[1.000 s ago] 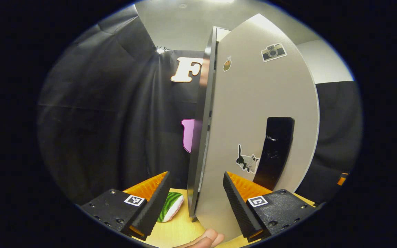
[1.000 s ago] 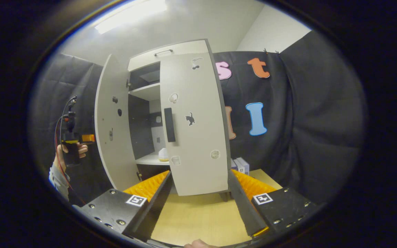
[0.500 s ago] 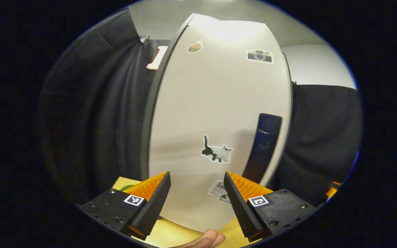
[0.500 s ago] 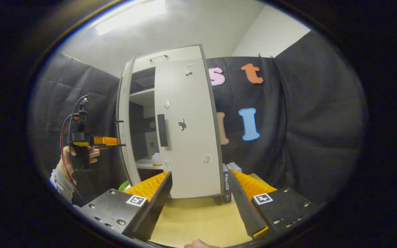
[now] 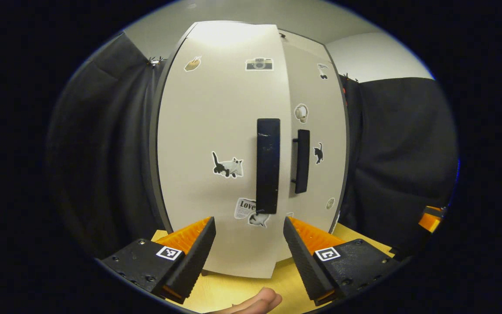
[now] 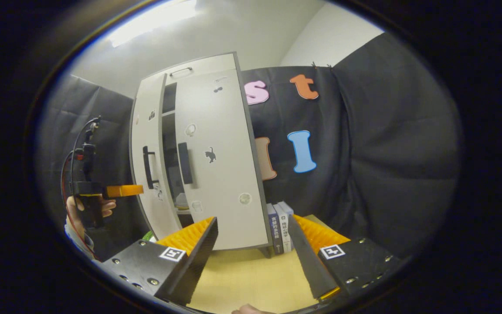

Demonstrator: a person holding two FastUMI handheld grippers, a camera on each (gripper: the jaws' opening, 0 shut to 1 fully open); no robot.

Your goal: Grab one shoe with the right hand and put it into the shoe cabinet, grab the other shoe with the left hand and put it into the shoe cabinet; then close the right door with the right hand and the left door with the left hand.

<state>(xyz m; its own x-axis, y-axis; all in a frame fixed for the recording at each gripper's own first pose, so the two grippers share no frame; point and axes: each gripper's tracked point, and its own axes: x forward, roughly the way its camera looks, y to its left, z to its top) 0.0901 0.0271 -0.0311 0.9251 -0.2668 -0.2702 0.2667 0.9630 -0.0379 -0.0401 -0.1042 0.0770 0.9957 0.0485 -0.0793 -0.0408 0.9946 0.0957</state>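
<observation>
The pale shoe cabinet [image 5: 216, 131] stands close in front of me in the left gripper view. Its left door [image 5: 207, 144] with a dark handle [image 5: 268, 165] is almost shut, and my left gripper [image 5: 249, 244] is open just in front of its lower part. The right door [image 6: 211, 161] is shut. In the right gripper view a narrow dark gap [image 6: 167, 144] stays between the doors, and something pale shows low in it. A hand holds the left gripper [image 6: 134, 190] by the left door. My right gripper [image 6: 253, 244] is open over the table, holding nothing.
The cabinet stands on a light wooden table [image 6: 251, 283]. Several books [image 6: 279, 226] lean against the cabinet's right side. A small green thing [image 6: 148, 236] peeks out by the left door's foot. The other gripper [image 5: 429, 220] shows at the far right of the left gripper view.
The left door has swung from wide open to almost shut, with my left gripper following it round. The right gripper has drifted back and to the right.
</observation>
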